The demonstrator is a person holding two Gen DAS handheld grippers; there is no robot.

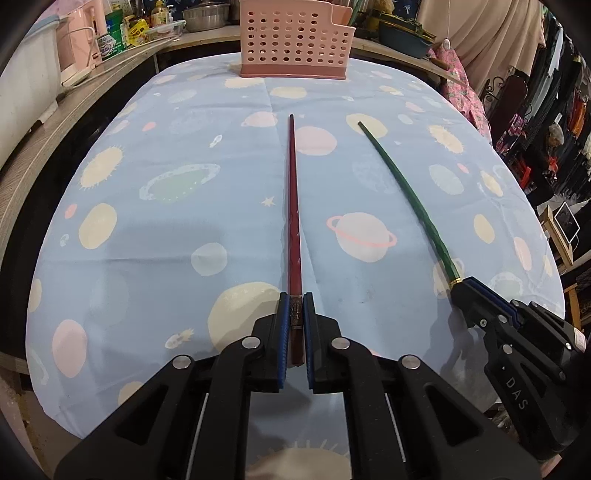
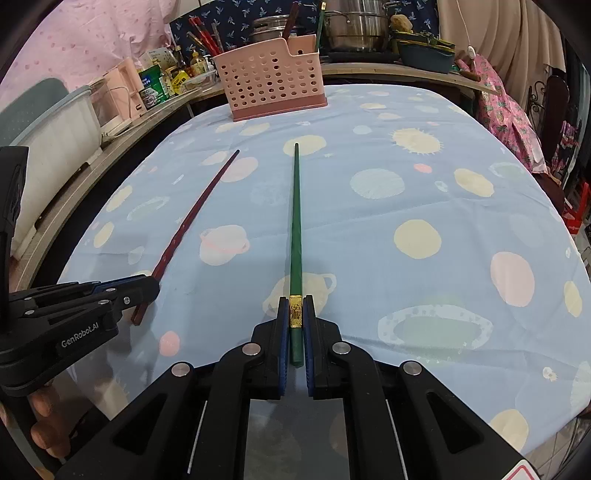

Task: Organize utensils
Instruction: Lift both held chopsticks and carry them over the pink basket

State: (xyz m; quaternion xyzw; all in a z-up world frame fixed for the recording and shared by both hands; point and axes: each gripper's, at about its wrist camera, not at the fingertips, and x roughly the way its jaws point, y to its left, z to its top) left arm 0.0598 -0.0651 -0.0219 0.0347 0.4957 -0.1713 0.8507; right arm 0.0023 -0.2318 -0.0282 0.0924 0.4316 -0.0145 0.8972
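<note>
A long dark red chopstick [image 1: 294,221] lies on the space-print tablecloth, pointing away toward the pink holder. My left gripper [image 1: 296,299] is shut on its thick near end, by the metal band. To its right a green chopstick [image 1: 406,192] lies on the cloth, and my right gripper [image 2: 296,301] is shut on its gold-banded end [image 2: 296,312]. In the right wrist view the red chopstick [image 2: 192,218] and the left gripper [image 2: 151,284] show at the left. The pink perforated utensil holder [image 2: 271,83] stands at the far edge, with a red and a green chopstick upright in it.
The blue tablecloth [image 1: 184,258] covers the whole table. Behind the holder [image 1: 295,40] a wooden counter carries pots [image 2: 354,26], bottles and jars. A white box and a pink appliance stand at the left. Clothes hang at the right.
</note>
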